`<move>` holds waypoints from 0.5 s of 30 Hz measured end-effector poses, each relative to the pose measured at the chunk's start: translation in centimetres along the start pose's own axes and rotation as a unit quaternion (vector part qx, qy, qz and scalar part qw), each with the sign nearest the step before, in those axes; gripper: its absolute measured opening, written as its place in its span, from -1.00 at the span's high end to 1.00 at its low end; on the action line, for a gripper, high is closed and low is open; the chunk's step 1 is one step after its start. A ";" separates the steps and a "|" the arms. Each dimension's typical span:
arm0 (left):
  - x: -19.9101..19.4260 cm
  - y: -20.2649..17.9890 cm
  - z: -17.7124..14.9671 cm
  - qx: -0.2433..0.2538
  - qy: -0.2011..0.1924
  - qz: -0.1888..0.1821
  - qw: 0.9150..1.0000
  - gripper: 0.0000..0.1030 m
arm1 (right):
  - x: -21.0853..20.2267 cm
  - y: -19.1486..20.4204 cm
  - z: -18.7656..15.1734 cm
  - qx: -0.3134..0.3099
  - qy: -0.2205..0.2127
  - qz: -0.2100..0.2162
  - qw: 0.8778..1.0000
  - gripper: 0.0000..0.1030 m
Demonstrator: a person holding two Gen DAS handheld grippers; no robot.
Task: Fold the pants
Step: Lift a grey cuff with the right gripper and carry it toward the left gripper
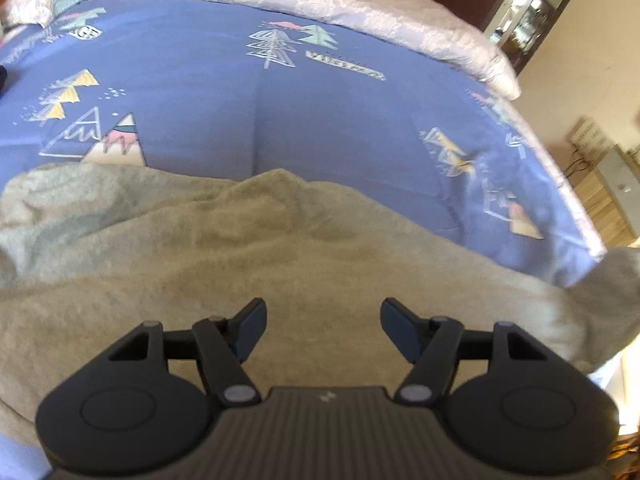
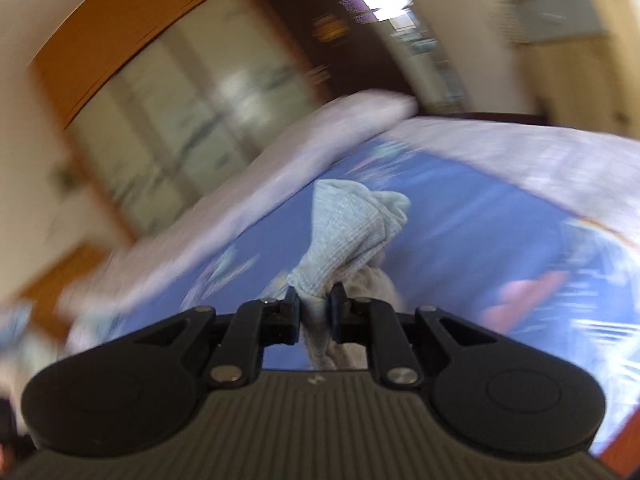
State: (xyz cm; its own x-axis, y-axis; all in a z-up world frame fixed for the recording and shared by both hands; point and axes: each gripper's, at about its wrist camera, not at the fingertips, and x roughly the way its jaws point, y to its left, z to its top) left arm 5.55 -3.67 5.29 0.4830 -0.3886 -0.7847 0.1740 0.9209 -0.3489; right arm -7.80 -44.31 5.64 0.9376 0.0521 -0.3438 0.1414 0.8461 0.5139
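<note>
Your right gripper (image 2: 314, 300) pinches a bunched fold of the grey pants (image 1: 248, 248), its jaws nearly together on the cloth, which rises in a ribbed peak ahead of the fingers; that view is blurred. Your left gripper (image 1: 322, 312) hangs with jaws spread wide and nothing between them, over the pants heaped on the near part of the blue bedsheet (image 1: 328, 128). Beyond the heap the sheet lies flat and bare up to the pale quilt (image 1: 360, 4) along its far edge.
</note>
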 end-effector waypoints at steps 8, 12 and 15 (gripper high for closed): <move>0.3 -0.8 -1.0 0.005 0.013 -0.031 0.999 -0.27 | 7.2 11.5 -8.0 -0.163 0.147 0.081 0.972 0.68; 0.7 -0.6 -1.4 -0.003 0.021 -0.032 0.999 -0.28 | 10.8 16.0 -11.6 -0.244 0.212 0.104 0.940 0.51; 0.6 -0.7 -1.4 -0.006 0.022 -0.037 0.999 -0.28 | 12.5 16.9 -13.7 -0.299 0.265 0.104 0.911 0.14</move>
State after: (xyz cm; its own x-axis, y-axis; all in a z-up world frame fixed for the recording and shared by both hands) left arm 4.53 -4.59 4.38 0.4319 -0.4566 -0.7778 0.1981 0.8894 -0.4121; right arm 1.95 -22.07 -0.72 0.6164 0.3584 -0.7011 -0.3686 0.9182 0.1453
